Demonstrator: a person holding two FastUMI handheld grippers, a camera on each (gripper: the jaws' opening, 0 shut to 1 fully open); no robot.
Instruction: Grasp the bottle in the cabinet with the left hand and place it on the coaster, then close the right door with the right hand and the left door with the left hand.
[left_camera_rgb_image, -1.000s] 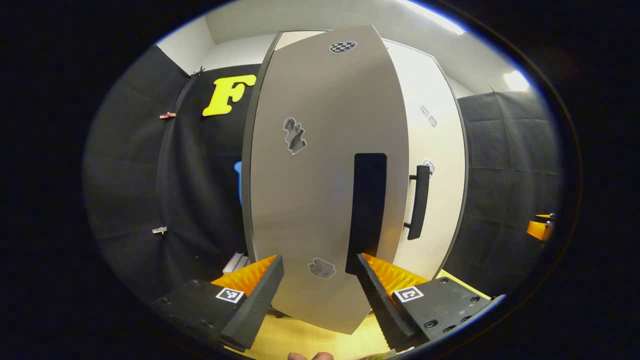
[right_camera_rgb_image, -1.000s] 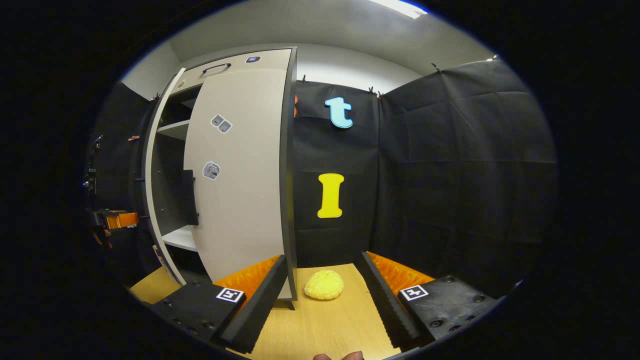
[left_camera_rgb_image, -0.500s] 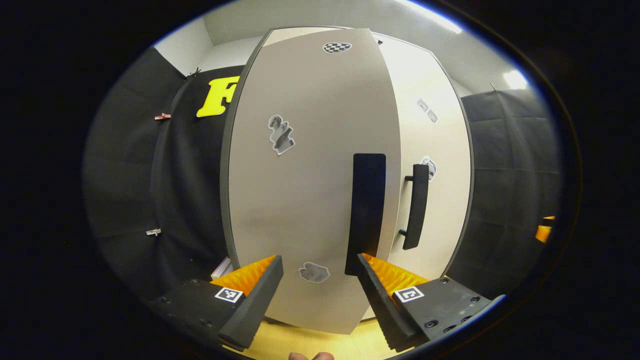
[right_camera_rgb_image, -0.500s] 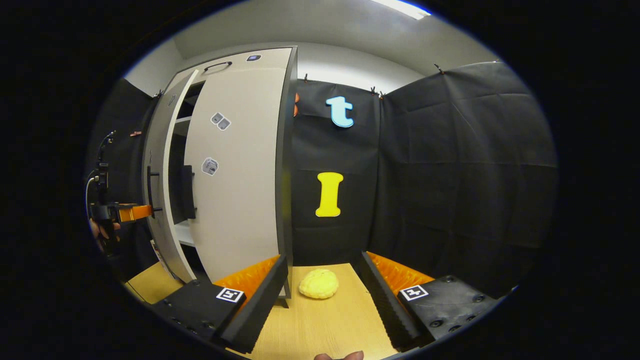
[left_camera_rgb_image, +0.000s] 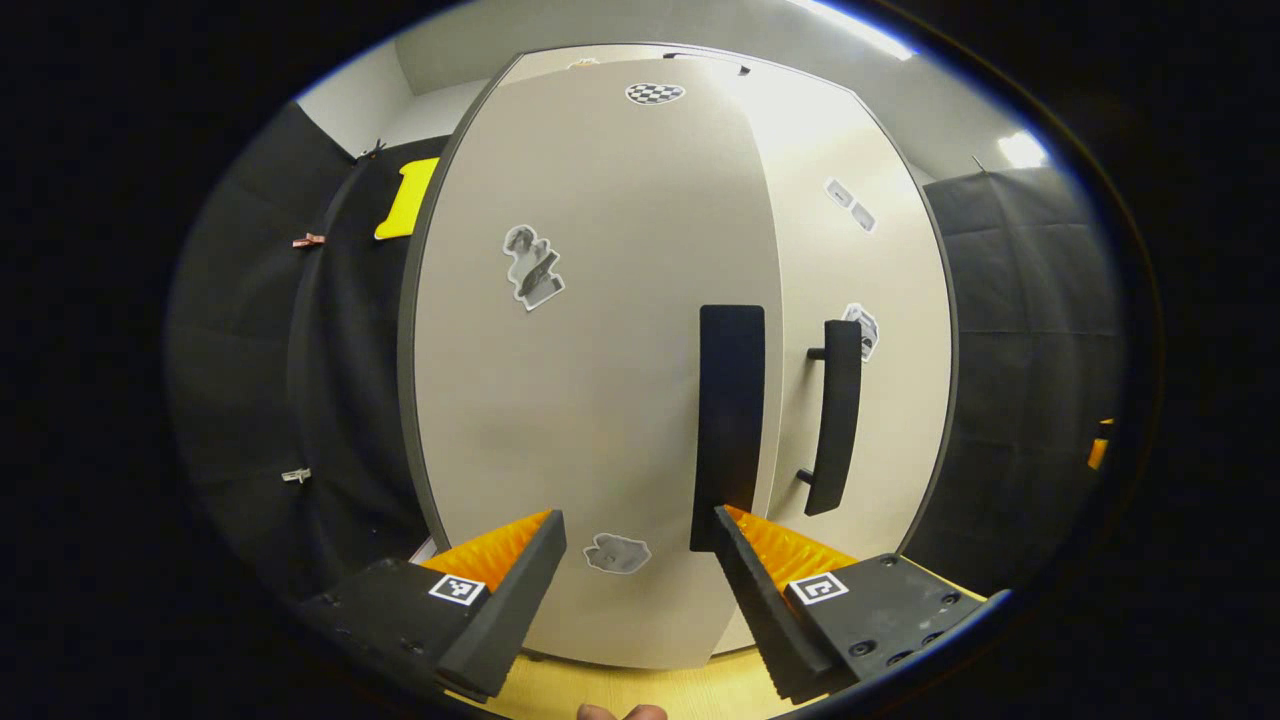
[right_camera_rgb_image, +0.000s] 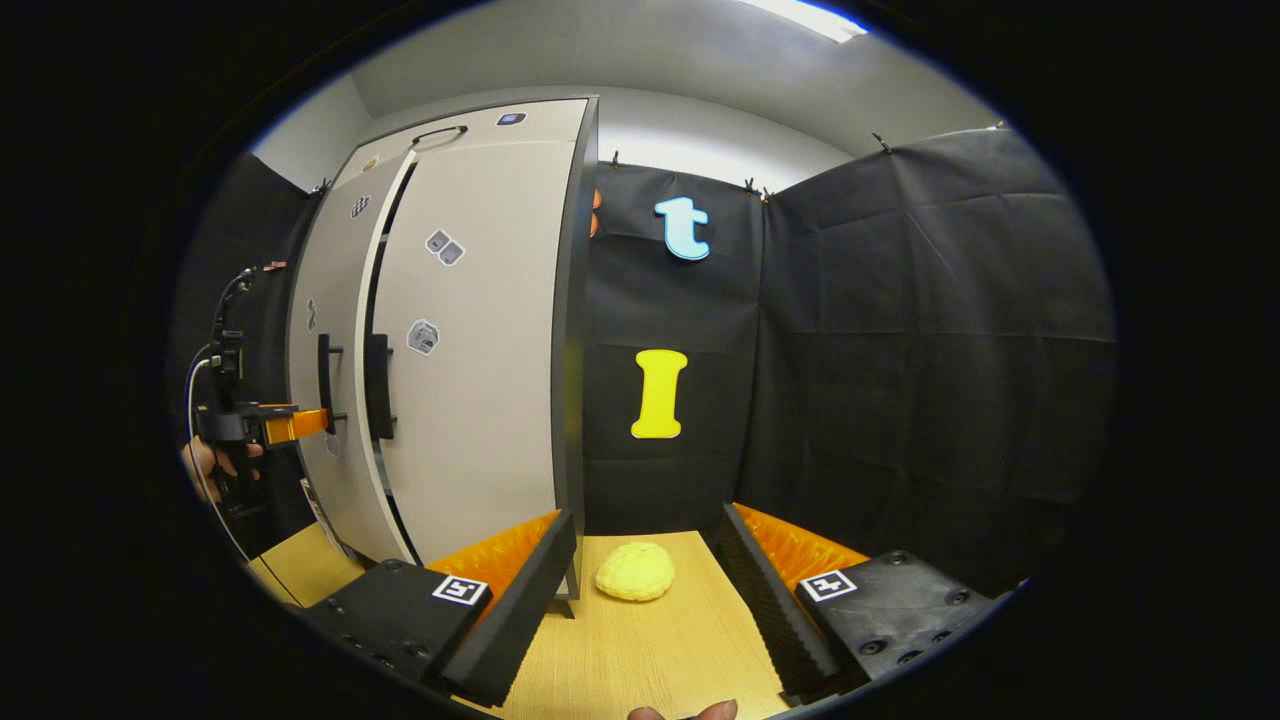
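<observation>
The pale cabinet's left door (left_camera_rgb_image: 600, 350) stands close ahead in the left gripper view, swung almost flat against the right door (left_camera_rgb_image: 870, 280). Each door carries a black vertical handle (left_camera_rgb_image: 728, 425) (left_camera_rgb_image: 835, 415). My left gripper (left_camera_rgb_image: 640, 590) is open, its fingers spread just before the left door's lower face. In the right gripper view the left door (right_camera_rgb_image: 335, 330) meets the right door (right_camera_rgb_image: 480, 380) with a narrow dark gap between them. There the left gripper (right_camera_rgb_image: 265, 425), held by a hand (right_camera_rgb_image: 200, 460), points at the left door's handle. My right gripper (right_camera_rgb_image: 645, 600) is open above the wooden table.
A lumpy yellow object (right_camera_rgb_image: 635, 572) lies on the wooden table (right_camera_rgb_image: 650, 660), beyond the right gripper's fingers, near the cabinet's right corner. Black cloth walls close the booth behind and to the right of the cabinet.
The left door has swung from well open to nearly shut, hiding the shelves inside. My left gripper followed it towards the cabinet. The right gripper has barely moved.
</observation>
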